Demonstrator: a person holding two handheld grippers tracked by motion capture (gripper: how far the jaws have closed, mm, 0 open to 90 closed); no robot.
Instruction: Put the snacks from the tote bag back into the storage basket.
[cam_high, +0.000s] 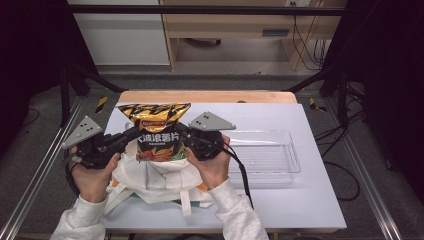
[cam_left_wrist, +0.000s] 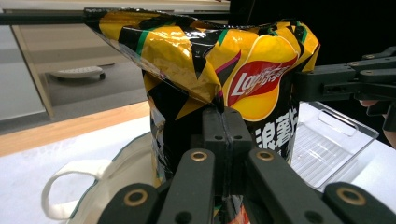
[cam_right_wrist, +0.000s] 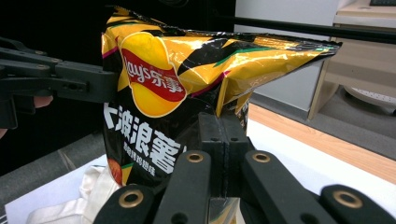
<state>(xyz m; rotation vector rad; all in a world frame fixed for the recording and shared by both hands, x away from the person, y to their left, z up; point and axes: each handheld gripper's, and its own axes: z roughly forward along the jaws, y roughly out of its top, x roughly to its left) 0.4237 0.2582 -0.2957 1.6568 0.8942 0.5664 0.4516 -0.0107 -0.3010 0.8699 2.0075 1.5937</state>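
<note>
Pale grey tabletop (cam_high: 280, 200) with a wooden far edge sits before a grey floor and light wooden furniture. Upright between the two grippers, over a cream cloth tote bag (cam_high: 150, 182) lying at the near left, is a glossy yellow-and-black crisp packet (cam_high: 158, 131) with a red logo and white characters. The left gripper (cam_high: 131, 135) has its black jaws pressed together on the packet's left edge, and the right gripper (cam_high: 184, 132) pinches its right edge the same way; each gripper view shows foil creased between closed jaws. A clear plastic rectangular tray (cam_high: 287, 160) lies just right of the right hand (cam_high: 212, 167).
</note>
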